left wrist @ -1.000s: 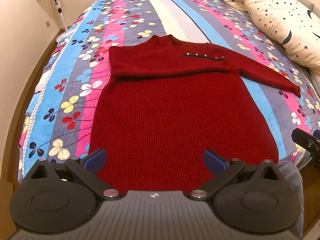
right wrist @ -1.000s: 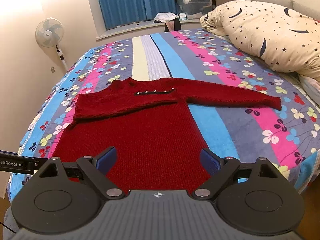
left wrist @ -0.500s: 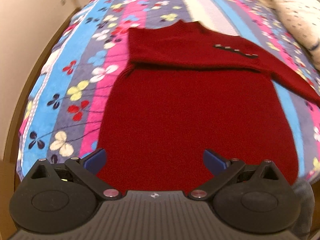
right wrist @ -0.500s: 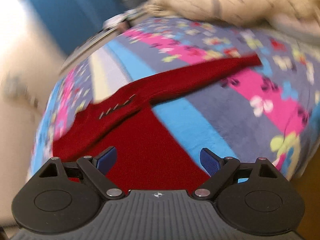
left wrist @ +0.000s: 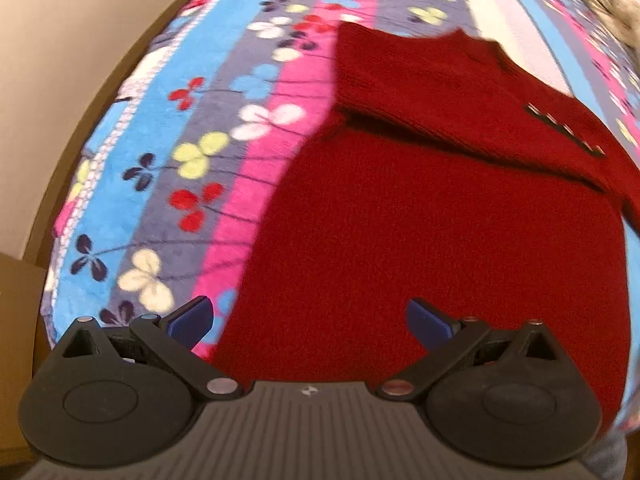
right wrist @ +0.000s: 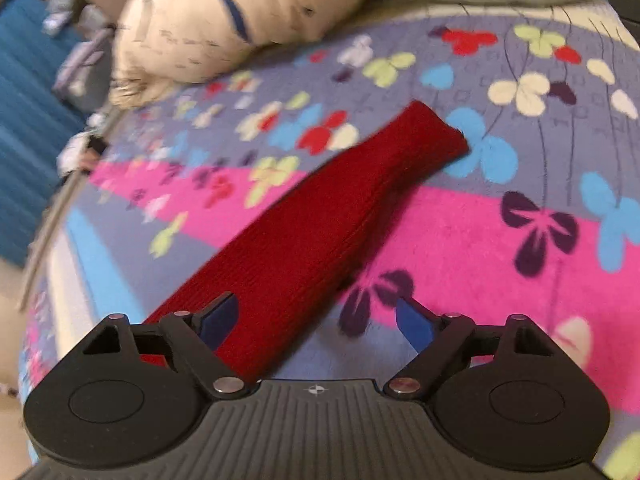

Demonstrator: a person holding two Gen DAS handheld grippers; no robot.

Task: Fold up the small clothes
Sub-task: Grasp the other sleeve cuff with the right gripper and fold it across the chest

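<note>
Black ribbed tongs (left wrist: 308,322) (right wrist: 316,322) with blue pads (left wrist: 192,318) (silver pivot screws).

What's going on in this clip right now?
A person is starting to fold a dark red knitted sweater spread flat on a flower-patterned striped blanket. One sleeve is already folded across the chest. The right hand-held gripper hangs open over the other, outstretched sleeve, gripping nothing yet. The left hand-held gripper is open above the sweater's lower edge.
</note>
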